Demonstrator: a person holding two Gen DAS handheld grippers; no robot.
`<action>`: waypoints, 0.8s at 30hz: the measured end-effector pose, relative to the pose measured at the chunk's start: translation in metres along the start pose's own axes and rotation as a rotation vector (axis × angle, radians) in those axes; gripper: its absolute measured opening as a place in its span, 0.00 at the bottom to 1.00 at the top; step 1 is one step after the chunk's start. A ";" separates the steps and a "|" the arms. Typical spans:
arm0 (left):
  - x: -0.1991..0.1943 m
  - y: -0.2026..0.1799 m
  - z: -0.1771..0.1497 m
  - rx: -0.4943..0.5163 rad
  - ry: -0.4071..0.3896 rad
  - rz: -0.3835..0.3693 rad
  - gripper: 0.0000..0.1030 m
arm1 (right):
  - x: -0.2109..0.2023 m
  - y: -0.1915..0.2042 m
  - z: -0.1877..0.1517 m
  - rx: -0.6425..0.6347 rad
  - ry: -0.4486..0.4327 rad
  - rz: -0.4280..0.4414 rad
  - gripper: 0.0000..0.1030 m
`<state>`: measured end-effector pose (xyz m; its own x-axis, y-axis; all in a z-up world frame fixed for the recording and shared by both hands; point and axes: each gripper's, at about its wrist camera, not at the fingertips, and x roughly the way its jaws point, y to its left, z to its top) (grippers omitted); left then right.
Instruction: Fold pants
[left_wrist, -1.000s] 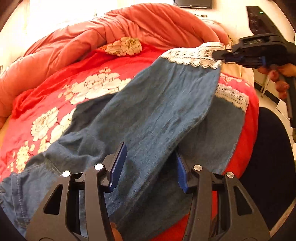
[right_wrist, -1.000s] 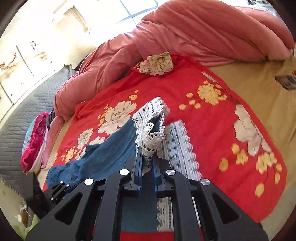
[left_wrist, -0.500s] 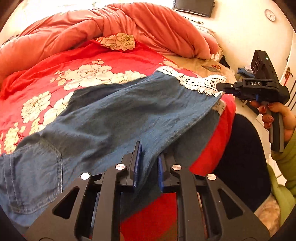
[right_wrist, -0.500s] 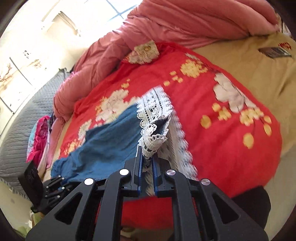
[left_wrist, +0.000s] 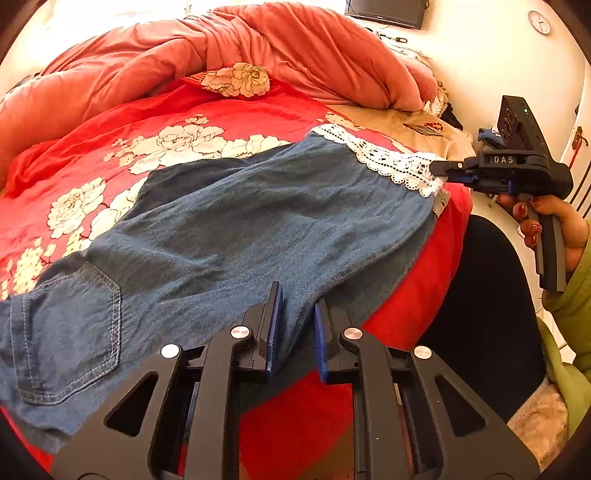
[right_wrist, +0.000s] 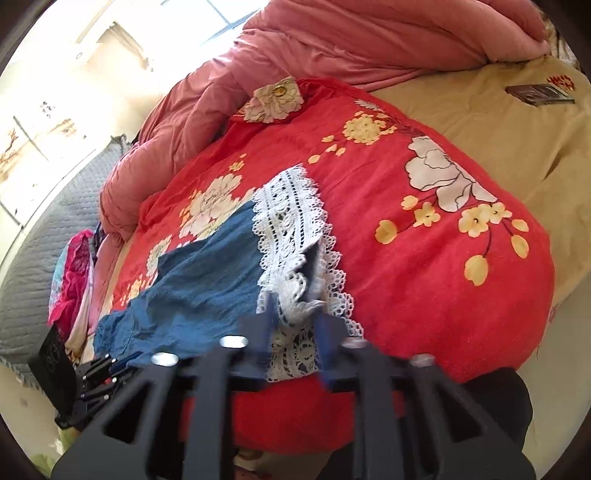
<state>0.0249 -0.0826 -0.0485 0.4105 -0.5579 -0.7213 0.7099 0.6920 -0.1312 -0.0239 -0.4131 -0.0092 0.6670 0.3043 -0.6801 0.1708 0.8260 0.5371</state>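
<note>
Bed (left_wrist: 207, 122) under a red floral cover, a pink quilt (left_wrist: 295, 40) heaped along its far side; the pants (left_wrist: 229, 225), blue denim with a white lace hem (left_wrist: 399, 166), lie across the near edge, waist and back pocket at the near left, hem at the far right. A second ago the left hand-held gripper (left_wrist: 297, 332) stood wide open astride the near edge of the denim; its jaws have since closed onto a ridge of that fabric and are now as tight as they go, pinching the pants at mid-length. The right hand-held gripper (right_wrist: 295, 332), clamped on the bunched lace hem (right_wrist: 291, 236) a second ago, now shows its jaws beginning to part, with the lace between them; the picture is blurred there, so whether the pads have let go cannot be told. Judged from this, the lengthwise fold, one leg laid over the other, is set, and the grip is passing from the hem to the middle, probably ahead of a crosswise fold
</note>
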 end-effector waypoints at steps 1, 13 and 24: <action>-0.003 0.000 0.000 0.000 -0.004 0.001 0.09 | -0.003 0.000 -0.001 0.000 -0.003 0.012 0.11; -0.006 -0.003 -0.012 0.022 0.021 -0.003 0.09 | -0.002 -0.012 -0.014 -0.018 0.058 -0.047 0.12; -0.014 -0.006 -0.017 0.026 0.008 0.026 0.20 | -0.025 0.075 -0.033 -0.493 -0.033 -0.151 0.29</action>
<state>0.0055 -0.0708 -0.0489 0.4247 -0.5361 -0.7296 0.7137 0.6941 -0.0945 -0.0518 -0.3428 0.0319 0.6849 0.1560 -0.7118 -0.0901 0.9875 0.1297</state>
